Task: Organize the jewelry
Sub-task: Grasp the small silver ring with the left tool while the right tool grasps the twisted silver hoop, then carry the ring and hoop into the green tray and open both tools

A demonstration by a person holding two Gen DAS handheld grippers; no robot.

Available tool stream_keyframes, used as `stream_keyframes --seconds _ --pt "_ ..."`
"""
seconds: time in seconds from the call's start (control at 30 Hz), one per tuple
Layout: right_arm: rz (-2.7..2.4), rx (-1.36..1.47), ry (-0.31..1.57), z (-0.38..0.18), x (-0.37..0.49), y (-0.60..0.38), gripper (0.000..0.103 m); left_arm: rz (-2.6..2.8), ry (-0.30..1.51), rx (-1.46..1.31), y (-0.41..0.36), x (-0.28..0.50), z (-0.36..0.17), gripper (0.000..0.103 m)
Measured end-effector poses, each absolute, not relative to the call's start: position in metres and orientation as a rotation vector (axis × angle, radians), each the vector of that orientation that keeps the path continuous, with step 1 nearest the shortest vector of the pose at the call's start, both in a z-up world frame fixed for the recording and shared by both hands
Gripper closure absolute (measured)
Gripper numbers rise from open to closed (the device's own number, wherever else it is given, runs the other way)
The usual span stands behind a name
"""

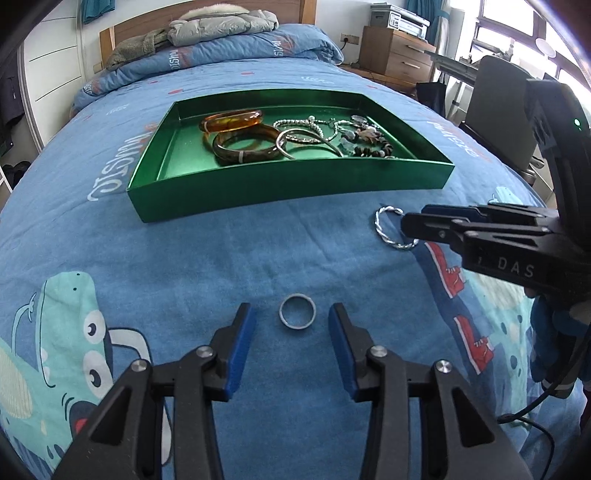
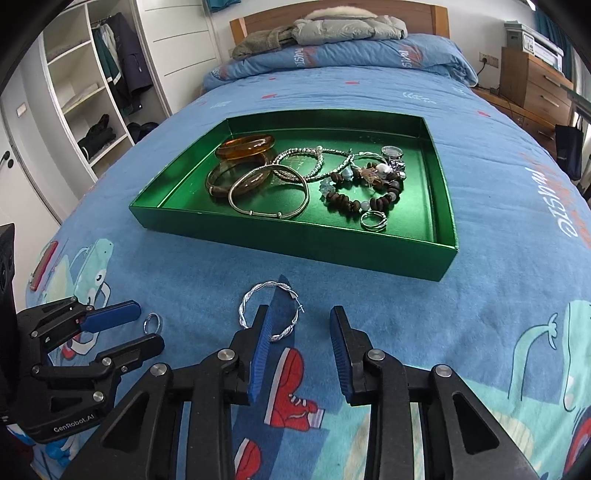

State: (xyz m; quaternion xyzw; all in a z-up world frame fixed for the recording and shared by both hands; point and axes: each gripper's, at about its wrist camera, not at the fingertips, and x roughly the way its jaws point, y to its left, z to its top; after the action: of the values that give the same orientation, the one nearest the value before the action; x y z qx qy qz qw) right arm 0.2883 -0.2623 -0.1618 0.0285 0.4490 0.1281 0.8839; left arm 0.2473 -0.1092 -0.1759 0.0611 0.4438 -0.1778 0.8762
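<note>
A small silver ring (image 1: 295, 326) lies flat on the blue bedsheet. It sits between the blue pads of my left gripper (image 1: 291, 317), which straddles it open without touching it. To its right lies a twisted silver hoop (image 1: 377, 225). In the right wrist view my right gripper (image 2: 300, 321) is open over that hoop (image 2: 258, 287), its left finger crossing the hoop's middle and the near-right rim between the pads. The left gripper (image 2: 149, 324) shows at lower left around the ring (image 2: 147, 325). Beyond, a green tray (image 1: 288, 184) (image 2: 295, 243) holds amber bangles, a silver bangle, chains and bead bracelets.
A folded duvet (image 2: 369, 59) and padded jackets (image 2: 332, 29) lie at the head of the bed. A wardrobe (image 2: 92, 92) stands on the left and a wooden nightstand (image 1: 399, 55) on the right. A black cable (image 1: 532, 421) trails off the right gripper.
</note>
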Motion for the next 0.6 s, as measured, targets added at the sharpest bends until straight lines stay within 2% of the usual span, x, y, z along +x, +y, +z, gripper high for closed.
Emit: stream_keyframes --seconds 0.13,0.33,0.43,0.6 --pt "0.274 0.022 0.949 -0.169 0.294 -0.255 0.075 -0.375 0.914 0.134 -0.110 0.248 -0.178 0.077" --pt "0.288 -0.049 0.947 -0.171 0.290 -0.245 0.085 -0.373 0.896 0.143 -0.113 0.251 -0.180 0.084" --pt "0.292 -0.058 0.949 -0.172 0.288 -0.245 0.087 -0.374 0.893 0.139 -0.113 0.252 -0.180 0.084" --pt "0.280 -0.031 0.938 -0.171 0.284 -0.248 0.095 -0.359 0.884 0.153 -0.114 0.248 -0.177 0.084"
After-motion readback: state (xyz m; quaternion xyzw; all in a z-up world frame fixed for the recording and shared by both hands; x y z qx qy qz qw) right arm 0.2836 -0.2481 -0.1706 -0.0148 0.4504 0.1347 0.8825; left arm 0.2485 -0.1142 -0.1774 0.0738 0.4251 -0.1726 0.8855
